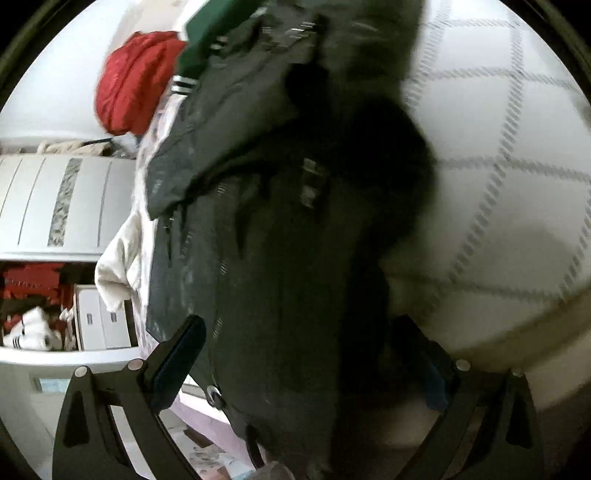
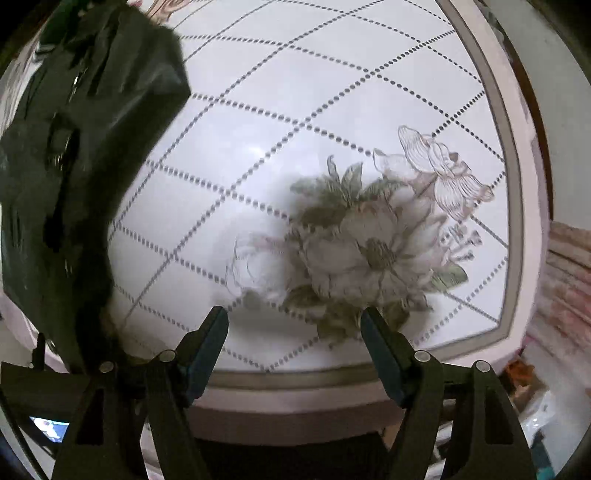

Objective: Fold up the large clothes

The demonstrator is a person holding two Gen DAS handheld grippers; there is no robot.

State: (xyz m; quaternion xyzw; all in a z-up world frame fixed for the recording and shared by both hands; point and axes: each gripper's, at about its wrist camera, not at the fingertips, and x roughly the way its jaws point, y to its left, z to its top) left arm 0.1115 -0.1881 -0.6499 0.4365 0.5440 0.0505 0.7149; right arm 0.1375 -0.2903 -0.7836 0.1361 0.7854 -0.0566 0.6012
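Observation:
A large dark jacket (image 1: 280,236) with zips and snaps fills the middle of the left wrist view, lying on the white table (image 1: 498,155). My left gripper (image 1: 306,354) is wide open, its jaws either side of the jacket's near part, and the fabric hides part of the right finger. In the right wrist view the same jacket (image 2: 70,166) lies at the left on the table (image 2: 295,110). My right gripper (image 2: 295,332) is open and empty, above the flower print, to the right of the jacket.
A red garment (image 1: 136,81) and a green one (image 1: 218,26) lie beyond the jacket, with a cream cloth (image 1: 118,266) at its left edge. A white cabinet (image 1: 55,199) and boxes stand past the table. The table's edge (image 2: 517,206) curves along the right.

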